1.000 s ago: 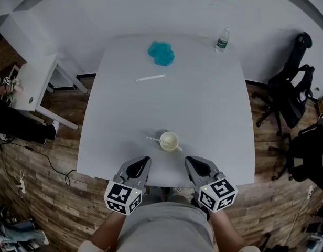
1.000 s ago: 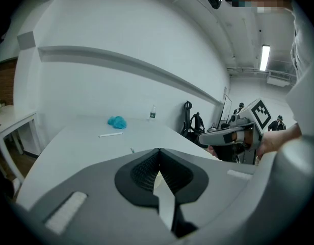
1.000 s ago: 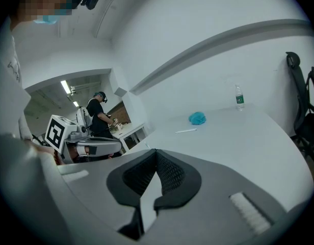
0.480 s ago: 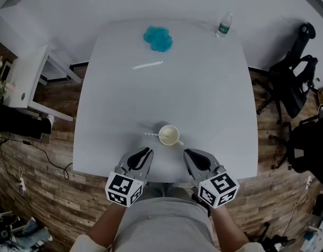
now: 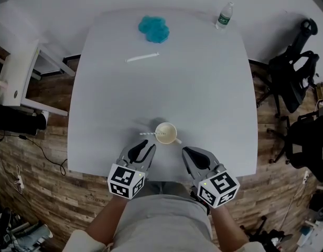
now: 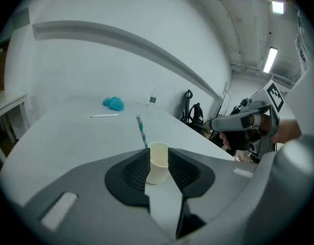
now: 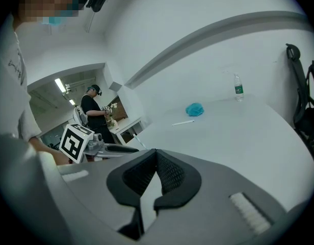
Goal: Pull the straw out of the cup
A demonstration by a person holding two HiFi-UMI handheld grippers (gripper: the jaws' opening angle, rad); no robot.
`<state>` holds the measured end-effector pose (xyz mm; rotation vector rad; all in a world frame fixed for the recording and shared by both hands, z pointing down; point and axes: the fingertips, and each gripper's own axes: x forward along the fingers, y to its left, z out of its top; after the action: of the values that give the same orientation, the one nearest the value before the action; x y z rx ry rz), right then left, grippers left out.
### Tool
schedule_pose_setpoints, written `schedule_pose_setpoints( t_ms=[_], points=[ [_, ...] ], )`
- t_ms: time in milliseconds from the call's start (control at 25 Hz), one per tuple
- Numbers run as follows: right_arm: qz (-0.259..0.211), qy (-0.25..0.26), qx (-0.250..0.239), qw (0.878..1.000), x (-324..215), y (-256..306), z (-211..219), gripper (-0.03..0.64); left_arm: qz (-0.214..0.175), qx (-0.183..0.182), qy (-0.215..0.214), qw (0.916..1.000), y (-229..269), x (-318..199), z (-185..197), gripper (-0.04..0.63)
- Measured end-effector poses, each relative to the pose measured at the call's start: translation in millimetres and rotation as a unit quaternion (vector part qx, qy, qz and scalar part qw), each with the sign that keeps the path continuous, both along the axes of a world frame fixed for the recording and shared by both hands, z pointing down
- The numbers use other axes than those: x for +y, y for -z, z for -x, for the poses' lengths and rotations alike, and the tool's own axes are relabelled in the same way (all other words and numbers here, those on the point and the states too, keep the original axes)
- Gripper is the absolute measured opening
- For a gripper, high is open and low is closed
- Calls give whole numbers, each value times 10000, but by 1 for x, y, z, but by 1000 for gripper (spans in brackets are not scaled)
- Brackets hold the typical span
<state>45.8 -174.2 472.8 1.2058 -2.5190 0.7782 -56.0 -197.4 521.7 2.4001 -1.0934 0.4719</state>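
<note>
A cream paper cup (image 5: pixel 165 133) stands near the table's front edge. A teal-striped straw (image 5: pixel 148 134) leans out of it to the left. My left gripper (image 5: pixel 144 150) hovers just short of the cup with its jaws opening. In the left gripper view the cup (image 6: pixel 158 163) and straw (image 6: pixel 141 131) show through the gap of the left gripper (image 6: pixel 157 156), beyond the tips, and the pads touch neither. My right gripper (image 5: pixel 190 154) hangs right of the cup, shut and empty; in its own view the right gripper (image 7: pixel 156 153) has its tips touching.
At the table's far side lie a blue cloth (image 5: pixel 154 29), a water bottle (image 5: pixel 224 14) and a white wrapped stick (image 5: pixel 142 58). Black office chairs (image 5: pixel 292 83) stand to the right and a white side table (image 5: pixel 17 72) to the left. A person (image 7: pixel 96 111) stands in the background.
The left gripper's jaws went from shut to open as it dropped and edged forward toward the cup. The right gripper barely shifted. Cup and straw stayed put.
</note>
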Motion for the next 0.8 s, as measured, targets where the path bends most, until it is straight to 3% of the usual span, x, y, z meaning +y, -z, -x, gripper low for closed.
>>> schedule_pose_setpoints(
  t_ms=[800],
  points=[
    [257,79,-12,9996,-23,-24,8,8,219,2,4,9998,-29,-36,-10,129]
  ],
)
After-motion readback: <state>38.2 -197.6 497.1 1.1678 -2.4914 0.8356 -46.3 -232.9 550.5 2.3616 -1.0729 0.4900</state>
